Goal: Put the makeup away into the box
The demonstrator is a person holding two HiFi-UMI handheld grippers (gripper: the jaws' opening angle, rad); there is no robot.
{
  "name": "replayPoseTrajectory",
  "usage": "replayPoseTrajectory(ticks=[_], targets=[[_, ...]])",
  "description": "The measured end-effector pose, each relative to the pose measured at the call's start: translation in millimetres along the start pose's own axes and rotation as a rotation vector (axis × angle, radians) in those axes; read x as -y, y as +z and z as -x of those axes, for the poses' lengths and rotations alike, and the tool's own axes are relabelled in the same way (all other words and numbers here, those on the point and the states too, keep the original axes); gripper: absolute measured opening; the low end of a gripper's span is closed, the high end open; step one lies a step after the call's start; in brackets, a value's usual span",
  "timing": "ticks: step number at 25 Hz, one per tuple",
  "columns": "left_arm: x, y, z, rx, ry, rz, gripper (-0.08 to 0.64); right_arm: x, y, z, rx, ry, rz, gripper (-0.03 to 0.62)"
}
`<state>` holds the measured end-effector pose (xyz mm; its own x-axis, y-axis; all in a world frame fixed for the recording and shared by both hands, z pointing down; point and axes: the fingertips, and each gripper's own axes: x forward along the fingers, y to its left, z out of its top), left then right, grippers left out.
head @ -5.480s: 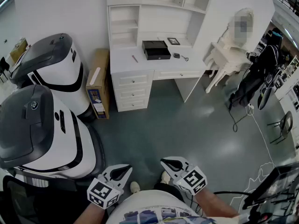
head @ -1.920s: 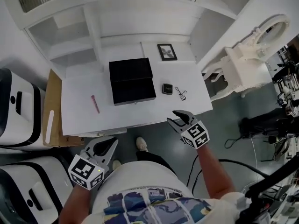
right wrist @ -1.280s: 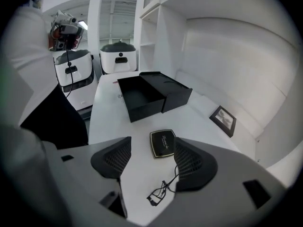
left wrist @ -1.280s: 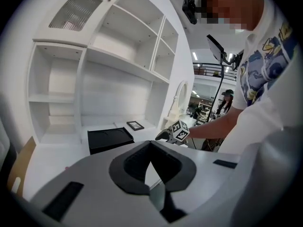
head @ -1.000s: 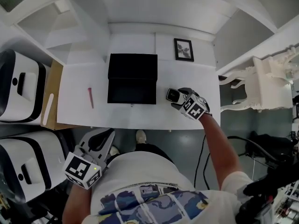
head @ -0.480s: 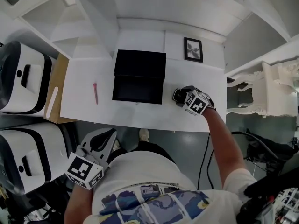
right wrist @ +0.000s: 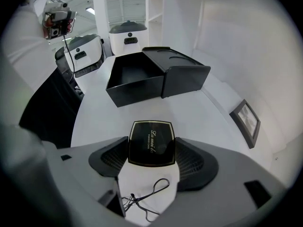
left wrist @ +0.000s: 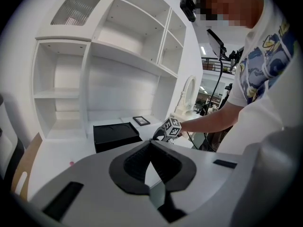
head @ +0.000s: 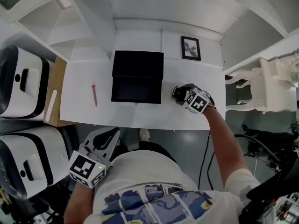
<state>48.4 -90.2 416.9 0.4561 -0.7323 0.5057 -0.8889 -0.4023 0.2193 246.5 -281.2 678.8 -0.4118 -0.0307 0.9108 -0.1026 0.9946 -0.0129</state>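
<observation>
The box [head: 137,76] is black, the compact [right wrist: 151,143] black with a pale rim, the desk [head: 79,111] white, the stick [head: 94,94] pink.

White blue-printed T-shirt [head: 145,181]; grey hand-held grippers [head: 111,135] [head: 179,94] bear black-and-white marker cubes [head: 87,168] [head: 197,101].

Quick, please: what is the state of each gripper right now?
Left gripper: closed, holding nothing.
Right gripper: closed on the black compact.

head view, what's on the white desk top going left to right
pink stick → open black box → compact, gripped between the jaws of the right gripper. The picture frame at the back is left out, since it overlaps the gripper sideways.
</observation>
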Motion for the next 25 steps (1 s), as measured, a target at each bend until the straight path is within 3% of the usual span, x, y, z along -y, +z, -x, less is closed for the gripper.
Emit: replayPoseTrajectory(ticks=[9, 25], targets=[[-3, 7, -1, 0.024, -0.040, -0.019, 0.014, -1, 17, 37, 0.027, -0.045, -0.008, 0.321], [-30, 0, 52, 0.105, -0.035, -0.016, 0.014, -33, 96, 61, 0.014, -0.068, 0.107, 0.321]])
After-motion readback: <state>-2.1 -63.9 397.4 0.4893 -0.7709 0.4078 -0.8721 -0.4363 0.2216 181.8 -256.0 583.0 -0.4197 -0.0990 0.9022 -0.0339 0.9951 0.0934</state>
